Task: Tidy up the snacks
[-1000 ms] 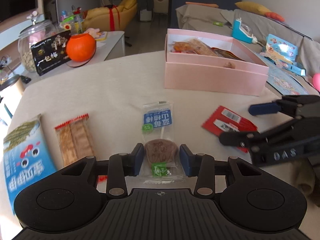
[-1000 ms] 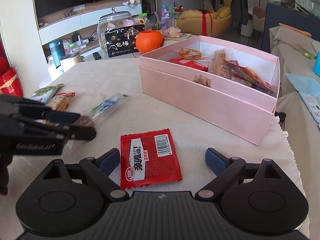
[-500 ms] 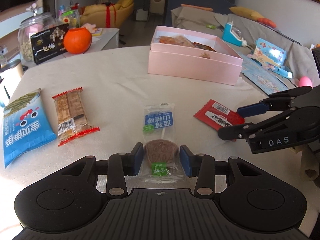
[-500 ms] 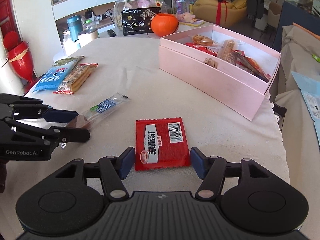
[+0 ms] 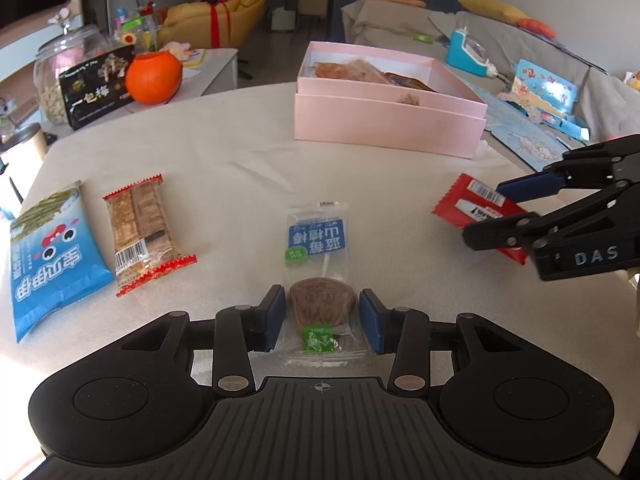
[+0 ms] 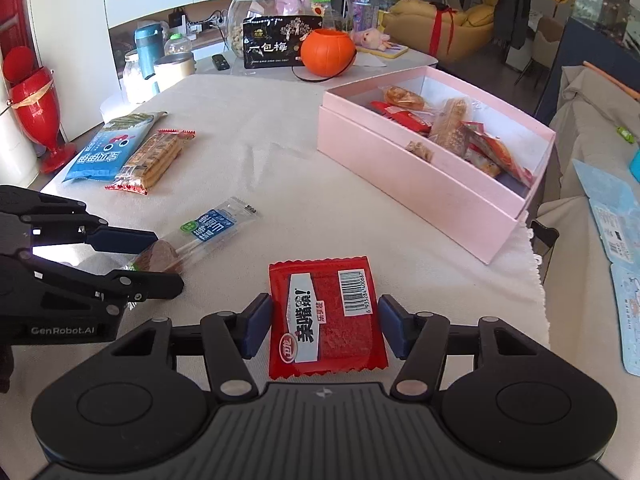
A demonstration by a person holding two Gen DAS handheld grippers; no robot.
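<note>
The pick-up step is in hand. The left gripper (image 5: 322,316) is clamped on the lollipop packet (image 5: 318,264) near the table's (image 5: 248,168) front edge. The right gripper (image 6: 324,326) is closing around the red packet (image 6: 326,312), pads touching its sides. Next, as I judge, both go into the pink box (image 6: 420,184) at the far right corner.

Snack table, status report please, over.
Left hand-held gripper shut on lollipop packet. Right hand-held gripper closing round red packet. Pink box open, path clear.
</note>
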